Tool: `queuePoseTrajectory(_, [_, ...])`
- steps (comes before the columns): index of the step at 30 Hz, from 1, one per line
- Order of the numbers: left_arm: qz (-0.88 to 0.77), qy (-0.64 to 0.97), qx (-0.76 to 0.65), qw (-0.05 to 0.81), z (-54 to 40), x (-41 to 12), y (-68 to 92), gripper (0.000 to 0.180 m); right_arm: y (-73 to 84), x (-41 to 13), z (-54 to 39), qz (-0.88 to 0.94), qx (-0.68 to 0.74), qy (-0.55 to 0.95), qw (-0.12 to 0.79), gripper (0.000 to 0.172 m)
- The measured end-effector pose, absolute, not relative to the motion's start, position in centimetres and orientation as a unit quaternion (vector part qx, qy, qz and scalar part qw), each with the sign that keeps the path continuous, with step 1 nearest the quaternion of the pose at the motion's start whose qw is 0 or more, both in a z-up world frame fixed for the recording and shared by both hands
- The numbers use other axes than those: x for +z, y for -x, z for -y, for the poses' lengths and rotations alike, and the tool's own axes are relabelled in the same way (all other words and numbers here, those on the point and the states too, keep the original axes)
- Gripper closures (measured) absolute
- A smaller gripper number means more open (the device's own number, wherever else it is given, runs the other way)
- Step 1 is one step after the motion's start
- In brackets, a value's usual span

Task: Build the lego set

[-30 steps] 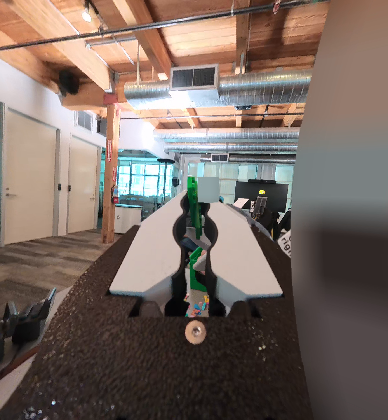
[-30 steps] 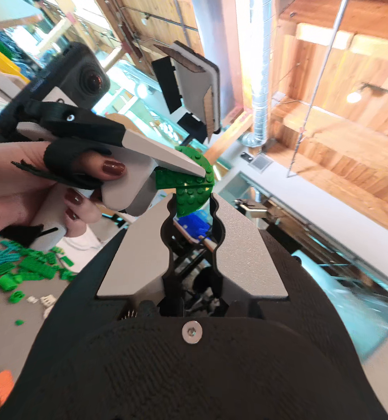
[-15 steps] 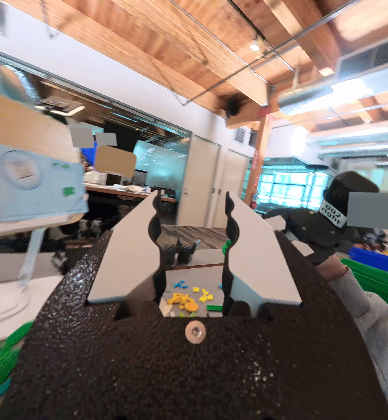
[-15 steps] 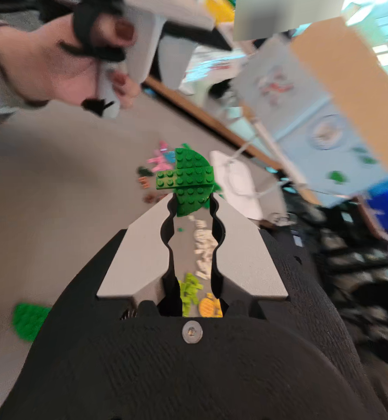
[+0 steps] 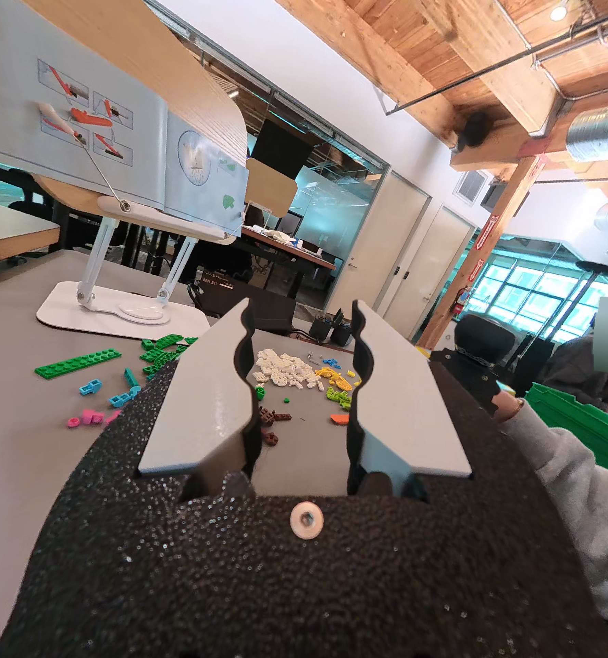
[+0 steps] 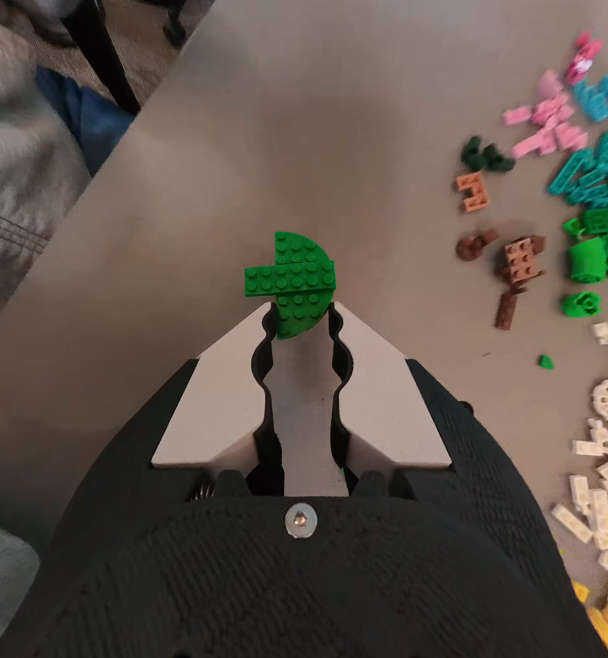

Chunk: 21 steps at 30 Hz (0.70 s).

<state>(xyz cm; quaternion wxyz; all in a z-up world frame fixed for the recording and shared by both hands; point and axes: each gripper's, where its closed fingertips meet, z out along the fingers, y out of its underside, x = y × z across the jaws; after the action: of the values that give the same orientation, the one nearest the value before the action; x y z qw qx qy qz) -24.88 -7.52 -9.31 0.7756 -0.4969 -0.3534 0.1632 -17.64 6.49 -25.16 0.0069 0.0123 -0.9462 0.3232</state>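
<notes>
Right gripper (image 6: pixel 299 307): fingertips clamped on a green half-round brick assembly (image 6: pixel 297 281) — straight plate across it, held above the grey table (image 6: pixel 295 124).
Left gripper (image 5: pixel 300 313): jaws wide apart, nothing between — over white pieces (image 5: pixel 288 368).
Nearby: brown bricks (image 6: pixel 517 261), book stand (image 5: pixel 117 309).

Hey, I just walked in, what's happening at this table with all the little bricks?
A person is working with hand-held tongs over a grey table. The right tongs pinch a green brick assembly, a half-round plate with a strip across it, above a bare stretch of table. The left tongs are open and hold nothing, pointing toward sorted piles: white pieces, yellow pieces, brown pieces.
</notes>
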Motion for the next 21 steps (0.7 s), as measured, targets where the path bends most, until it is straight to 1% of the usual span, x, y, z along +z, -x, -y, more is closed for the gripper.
queuePoseTrajectory(6, [0.328, 0.545, 0.156, 0.755, 5.4, -10.5, 23.8, 0.13, 17.8, -27.7, -8.1, 0.974, 0.224, 0.001, 0.021, 0.143])
queuePoseTrajectory(7, [0.325, 0.556, 0.162, 0.748, 5.3, -10.8, 23.8, 0.13, 17.8, -27.6, -7.9, 0.974, 0.227, 0.008, 0.021, 0.137])
queuePoseTrajectory(8, [0.323, 0.564, 0.171, 0.741, 5.4, -11.0, 23.9, 0.13, 17.7, -27.7, -8.1, 0.975, 0.222, 0.015, 0.022, 0.122])
queuePoseTrajectory(9, [0.321, 0.568, 0.179, 0.736, 5.6, -11.1, 23.9, 0.131, 18.0, -27.7, -8.6, 0.976, 0.212, 0.026, 0.036, 0.114])
queuePoseTrajectory(10, [0.32, 0.571, 0.183, 0.733, 5.8, -11.2, 24.0, 0.131, 18.4, -27.5, -9.2, 0.976, 0.207, 0.039, 0.059, 0.111])
queuePoseTrajectory(12, [0.321, 0.578, 0.188, 0.726, 6.1, -11.4, 24.0, 0.132, 19.3, -26.5, -9.9, 0.964, 0.231, 0.058, 0.119, 0.109])
queuePoseTrajectory(13, [0.321, 0.582, 0.192, 0.722, 6.1, -11.5, 23.9, 0.132, 20.2, -25.4, -10.1, 0.948, 0.257, 0.074, 0.173, 0.11])
queuePoseTrajectory(14, [0.32, 0.587, 0.199, 0.717, 6.2, -11.7, 24.0, 0.134, 21.5, -23.8, -10.4, 0.921, 0.288, 0.098, 0.244, 0.113])
queuePoseTrajectory(15, [0.32, 0.587, 0.213, 0.713, 6.5, -11.8, 24.0, 0.144, 22.6, -21.9, -11.0, 0.884, 0.322, 0.128, 0.314, 0.125])
queuePoseTrajectory(17, [0.311, 0.558, 0.269, 0.721, 7.5, -11.1, 24.2, 0.18, 23.4, -18.7, -12.2, 0.803, 0.394, 0.18, 0.408, 0.167])
queuePoseTrajectory(18, [0.304, 0.535, 0.297, 0.73, 7.9, -10.3, 24.4, 0.18, 23.4, -17.7, -12.7, 0.772, 0.423, 0.202, 0.43, 0.172])
queuePoseTrajectory(21, [0.287, 0.52, 0.343, 0.728, 7.2, -8.9, 26.1, 0.18, 24.9, -16.9, -13.6, 0.738, 0.43, 0.242, 0.46, 0.172])
